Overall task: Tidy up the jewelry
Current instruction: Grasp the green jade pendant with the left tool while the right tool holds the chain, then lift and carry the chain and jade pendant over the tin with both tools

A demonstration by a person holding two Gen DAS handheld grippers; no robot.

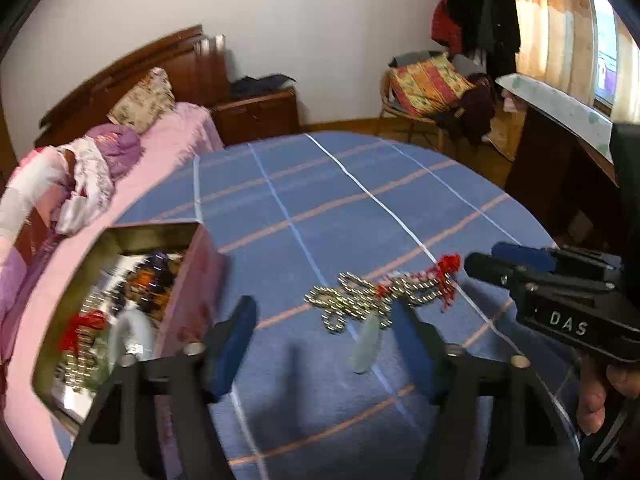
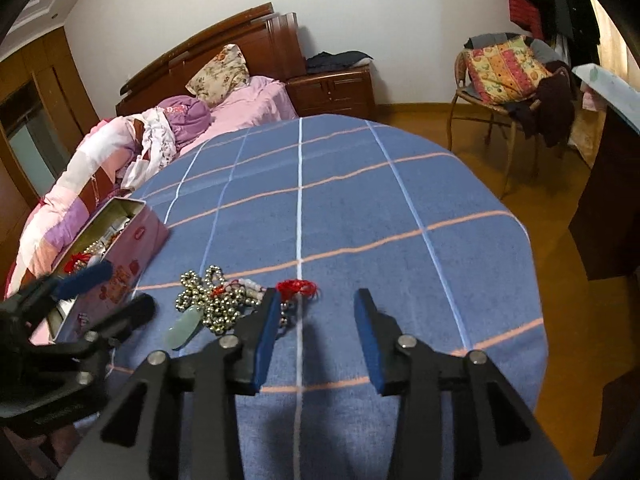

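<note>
Bead necklace [image 1: 362, 304] lies heaped on the blue cloth [image 1: 360, 208], right of the tin [image 1: 192, 276] (part full). Long axis runs tin-side to red knot. Left gripper [image 1: 324, 344], half-open, empty, straddles its tin-side end: nearer. Right gripper [image 2: 318, 340], part-open, empty, sits beyond the knot.

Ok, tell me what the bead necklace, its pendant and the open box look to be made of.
Bead necklace: shiny gold-toned beads with bright glints, likely metal or metallic-coated, on red cord.
Pendant: pale green, smooth and translucent, possibly jade or glass.
Open box: thin, dull gold-toned inner walls with a pink printed outside, probably a tin.
</note>
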